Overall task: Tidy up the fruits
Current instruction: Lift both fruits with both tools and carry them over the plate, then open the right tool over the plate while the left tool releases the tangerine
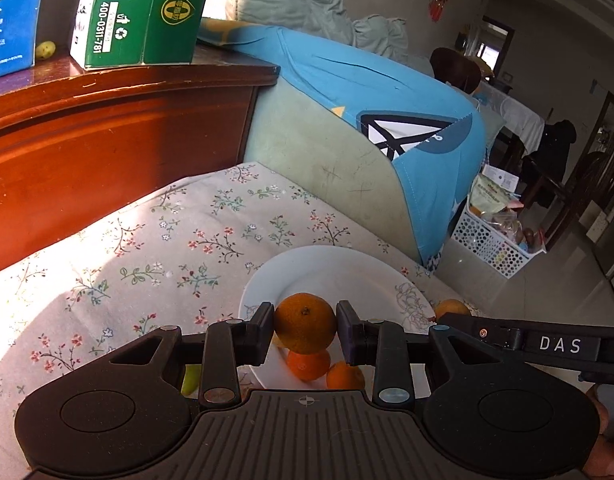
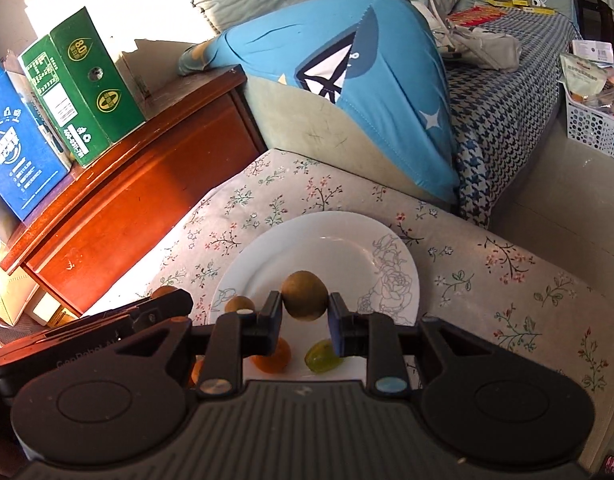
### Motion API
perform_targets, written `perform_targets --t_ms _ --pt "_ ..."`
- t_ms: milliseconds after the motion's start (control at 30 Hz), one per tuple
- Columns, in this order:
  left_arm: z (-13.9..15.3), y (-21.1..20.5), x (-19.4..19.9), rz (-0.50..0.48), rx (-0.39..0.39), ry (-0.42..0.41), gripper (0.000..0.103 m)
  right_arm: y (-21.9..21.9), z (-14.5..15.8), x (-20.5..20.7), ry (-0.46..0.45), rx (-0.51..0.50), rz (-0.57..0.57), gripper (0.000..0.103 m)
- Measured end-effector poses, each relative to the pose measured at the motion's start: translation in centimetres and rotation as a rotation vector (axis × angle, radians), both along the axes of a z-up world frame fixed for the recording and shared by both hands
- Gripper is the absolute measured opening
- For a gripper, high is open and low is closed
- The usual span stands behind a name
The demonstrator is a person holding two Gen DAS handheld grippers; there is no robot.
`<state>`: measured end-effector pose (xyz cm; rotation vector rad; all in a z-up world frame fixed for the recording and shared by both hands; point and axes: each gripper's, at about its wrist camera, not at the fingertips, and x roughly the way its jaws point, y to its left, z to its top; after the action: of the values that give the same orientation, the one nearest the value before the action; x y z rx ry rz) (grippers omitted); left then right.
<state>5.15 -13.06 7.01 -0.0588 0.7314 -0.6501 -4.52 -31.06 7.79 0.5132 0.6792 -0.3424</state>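
Your left gripper is clamped on an orange above the white plate; your right gripper pinches a brown kiwi over the same plate. Both look light, round and likely to roll, the kiwi probably softer, so grip across the widest part and squeeze gently. Only the right view clearly shows the green fruit on the plate.

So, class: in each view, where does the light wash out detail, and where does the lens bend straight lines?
Left wrist view: sunlight bleaches the floral cloth at left, and the cabinet edge bows; the left gripper holds an orange. Right wrist view: glare whitens the wall behind the green box, and straight edges curve; the right gripper holds a brown fruit.
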Motion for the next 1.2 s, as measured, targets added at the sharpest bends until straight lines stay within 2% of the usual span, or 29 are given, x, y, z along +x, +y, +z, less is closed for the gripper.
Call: perform_targets --t_ms 300,567,900,1000,1033,1067,1133,1200 --pt "-2.0 -3.4 1.3 -0.05 0.022 0.029 0.031 -1.9 -1.7 1.2 0.05 0.035 -0.031 0.025" --pt "-3.1 -4.7 1.8 -0.065 0.045 0.04 0.031 -2.8 -3.2 1.8 0.091 0.088 -0.059 0.025" --pt "-2.6 -4.9 1.3 -0.071 0.042 0.015 0.034 -3.0 -3.6 2.0 0.086 0.11 -0.08 0.027" --pt "-1.8 -4.6 1.1 -0.056 0.041 -0.002 0.049 -3.2 -3.2 1.9 0.064 0.119 -0.085 0.028" --pt "-1.4 -4.5 1.0 -0.037 0.045 -0.009 0.058 -3.2 -3.0 1.9 0.058 0.122 -0.091 0.028" --pt "-1.1 -4.3 1.0 -0.025 0.046 -0.013 0.062 -3.3 -2.9 1.8 0.052 0.122 -0.095 0.028" --pt "-0.6 -3.8 0.9 -0.018 0.042 -0.018 0.062 -3.2 -2.6 1.8 0.048 0.109 -0.097 0.031" --pt "0.0 -3.4 0.8 -0.004 0.055 -0.017 0.069 -3.1 -2.2 1.7 0.04 0.092 -0.096 0.034"
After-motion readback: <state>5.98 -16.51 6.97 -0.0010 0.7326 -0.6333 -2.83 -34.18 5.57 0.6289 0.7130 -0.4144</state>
